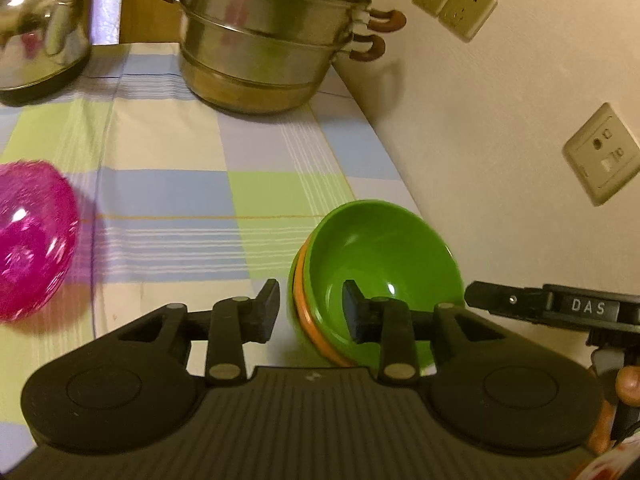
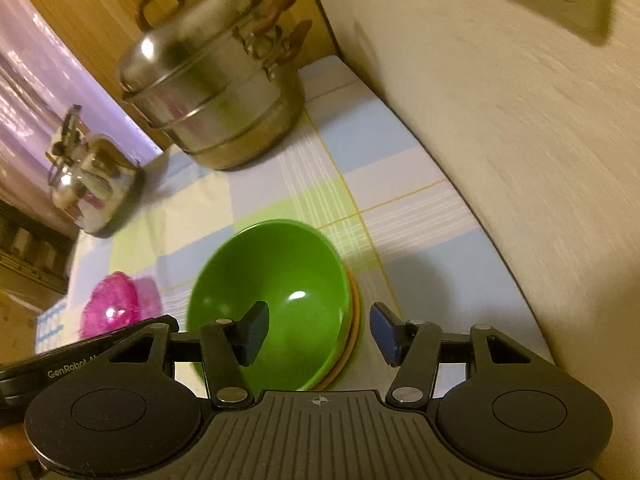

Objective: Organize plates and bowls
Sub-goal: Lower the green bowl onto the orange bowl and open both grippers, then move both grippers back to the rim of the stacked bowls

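A green bowl [image 1: 380, 264] [image 2: 272, 292] is nested in an orange bowl [image 1: 306, 320] [image 2: 354, 320] on the checked tablecloth, close to the wall. My left gripper [image 1: 312, 310] is open astride the stack's left rim, one finger inside the green bowl and one outside, neither pad pressing. My right gripper [image 2: 320, 334] is open astride the right rim in the same way, with a gap on both sides. A translucent pink bowl [image 1: 32, 240] [image 2: 112, 308] sits apart on the left of the cloth.
A lidded steel steamer pot [image 1: 272, 40] stands at the back of the table and a shiny kettle [image 1: 40, 28] at the back left. The wall [image 1: 500, 140] with sockets [image 1: 600, 156] runs along the table's right edge. Tablecloth [image 1: 180, 200] lies bare between the bowls.
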Demonstrator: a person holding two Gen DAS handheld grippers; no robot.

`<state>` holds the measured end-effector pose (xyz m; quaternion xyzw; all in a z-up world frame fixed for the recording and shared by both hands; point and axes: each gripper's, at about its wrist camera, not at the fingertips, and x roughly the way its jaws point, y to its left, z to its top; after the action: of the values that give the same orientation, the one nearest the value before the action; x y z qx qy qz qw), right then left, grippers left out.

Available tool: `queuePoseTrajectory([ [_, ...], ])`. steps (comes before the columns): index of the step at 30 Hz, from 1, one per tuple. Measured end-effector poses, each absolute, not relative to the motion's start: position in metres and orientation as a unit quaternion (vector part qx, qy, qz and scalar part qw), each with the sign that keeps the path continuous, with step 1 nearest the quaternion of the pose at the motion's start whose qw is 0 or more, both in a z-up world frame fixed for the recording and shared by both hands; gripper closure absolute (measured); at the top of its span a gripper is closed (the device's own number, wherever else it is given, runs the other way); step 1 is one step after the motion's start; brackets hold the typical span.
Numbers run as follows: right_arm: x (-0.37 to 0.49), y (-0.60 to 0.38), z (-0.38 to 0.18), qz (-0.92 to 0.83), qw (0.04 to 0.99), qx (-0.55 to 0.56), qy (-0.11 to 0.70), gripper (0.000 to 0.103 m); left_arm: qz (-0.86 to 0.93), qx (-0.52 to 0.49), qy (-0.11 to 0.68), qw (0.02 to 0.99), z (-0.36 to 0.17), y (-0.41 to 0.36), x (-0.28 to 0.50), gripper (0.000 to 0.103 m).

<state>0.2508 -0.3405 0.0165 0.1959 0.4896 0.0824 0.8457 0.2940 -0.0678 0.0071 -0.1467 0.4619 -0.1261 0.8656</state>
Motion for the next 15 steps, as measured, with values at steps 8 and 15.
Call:
queuePoseTrajectory([
  [8, 0.190, -0.338, 0.020, 0.060, 0.860, 0.196, 0.468, 0.044, -0.111, -0.140, 0.458, 0.871, 0.011, -0.066, 0.232, 0.060],
  [15, 0.143, -0.336, 0.021, 0.048, 0.862, 0.210, 0.458, 0.043, -0.102, -0.143, 0.464, 0.868, 0.004, -0.070, 0.190, 0.044],
])
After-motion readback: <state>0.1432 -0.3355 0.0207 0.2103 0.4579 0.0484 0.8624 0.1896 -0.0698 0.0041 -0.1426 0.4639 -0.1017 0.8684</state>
